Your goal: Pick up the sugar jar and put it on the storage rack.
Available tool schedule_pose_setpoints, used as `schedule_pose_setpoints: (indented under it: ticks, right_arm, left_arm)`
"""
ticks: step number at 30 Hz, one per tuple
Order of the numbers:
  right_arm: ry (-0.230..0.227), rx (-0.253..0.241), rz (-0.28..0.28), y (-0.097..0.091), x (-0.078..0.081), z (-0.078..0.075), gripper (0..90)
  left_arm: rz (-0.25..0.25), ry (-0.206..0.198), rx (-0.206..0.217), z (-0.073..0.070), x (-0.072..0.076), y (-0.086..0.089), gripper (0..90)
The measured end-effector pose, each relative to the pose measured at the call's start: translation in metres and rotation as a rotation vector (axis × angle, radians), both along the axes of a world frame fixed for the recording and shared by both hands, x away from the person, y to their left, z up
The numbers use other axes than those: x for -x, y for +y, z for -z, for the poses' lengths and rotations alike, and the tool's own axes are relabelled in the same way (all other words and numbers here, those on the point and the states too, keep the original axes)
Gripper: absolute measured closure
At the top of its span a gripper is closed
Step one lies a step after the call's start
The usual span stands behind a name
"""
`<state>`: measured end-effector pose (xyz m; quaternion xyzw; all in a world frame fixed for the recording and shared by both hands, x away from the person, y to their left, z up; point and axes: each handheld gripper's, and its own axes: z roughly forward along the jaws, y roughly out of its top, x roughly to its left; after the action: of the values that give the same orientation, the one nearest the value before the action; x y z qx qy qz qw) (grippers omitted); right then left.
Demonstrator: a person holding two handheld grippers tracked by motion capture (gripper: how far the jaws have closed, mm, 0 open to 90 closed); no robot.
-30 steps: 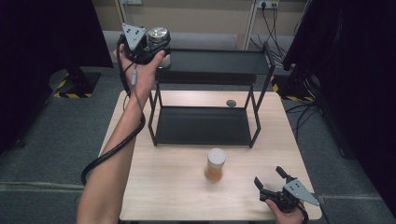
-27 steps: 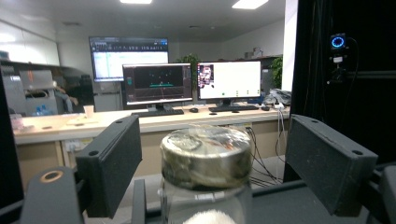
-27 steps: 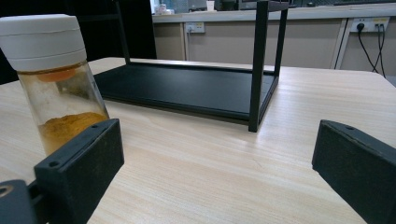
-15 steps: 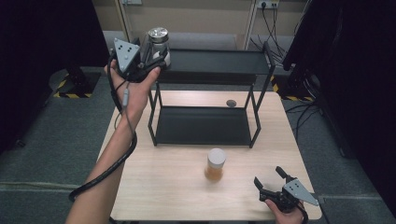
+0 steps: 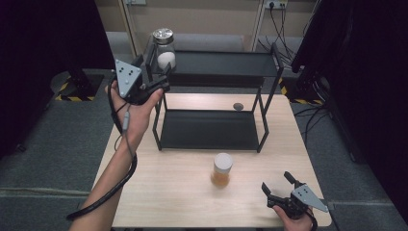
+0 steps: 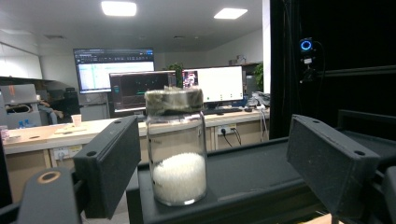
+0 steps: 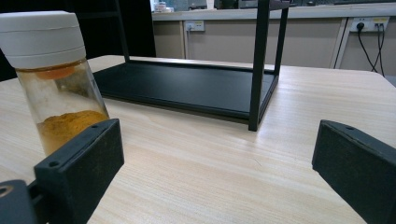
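**Observer:** What's changed on your side?

**Operator:** A second ago my left gripper point(image 5: 161, 83) was up at the glass jar point(image 5: 164, 50) on the top shelf point(image 5: 226, 65) of the black rack point(image 5: 260, 103). Now I see it lower and out past the shelf's left end, clear of the jar. Its jaws have just been opening a little and stand well apart, with nothing pressed between them; in the left gripper view the jar point(image 6: 176, 147) stands beyond the pads, untouched.

**Observer:** So the jar is placed?

**Operator:** I judge so. It stands by itself at the shelf's left end, close to the front edge, upright.

**Observer:** How does it look?

**Operator:** Clear glass, a grey metal-looking lid, and a white granular fill that fills roughly the lower third.

**Observer:** And the other hand?

**Operator:** My right gripper point(image 5: 280, 188) hasn't shifted; it sits near the tabletop's point(image 5: 183, 192) front right corner, jaws apart and empty. The white-capped spice jar point(image 5: 222, 170) with orange-brown powder stands in front of the rack, mid-table. I'd guess that one goes next.
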<state>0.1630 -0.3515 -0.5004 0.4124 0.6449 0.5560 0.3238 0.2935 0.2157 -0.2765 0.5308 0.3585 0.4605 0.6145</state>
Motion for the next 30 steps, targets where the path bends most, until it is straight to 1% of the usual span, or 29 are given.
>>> schedule_pose_setpoints:
  ticks: [1,11,15,23,25,26,30]
  right_arm:
    - [0.000,0.002,0.000,0.000,0.000,0.000,2.5]
    - [0.000,0.001,0.001,0.000,0.000,0.000,2.5]
    - [-0.001,0.000,0.001,0.000,0.000,0.000,2.5]
    - [0.001,0.003,0.003,0.001,0.000,0.000,2.5]
    - [0.002,0.004,0.003,0.001,0.000,-0.001,2.5]
    - [0.002,0.004,0.003,0.001,0.000,-0.001,2.5]
    - [0.000,0.003,0.002,0.001,0.000,0.000,2.5]
  left_arm:
    - [0.004,0.000,-0.005,0.002,0.002,0.001,17.3]
    - [0.024,0.013,0.002,0.029,0.015,0.006,17.0]
    - [0.022,0.012,0.002,0.040,0.021,0.007,16.9]
    - [0.028,0.032,0.001,0.056,0.024,0.012,16.6]
    - [0.038,0.033,0.002,0.060,0.025,0.014,16.6]
    - [0.040,0.036,-0.003,0.063,0.025,0.014,16.6]
    - [0.046,0.048,0.001,0.074,0.029,0.016,16.2]
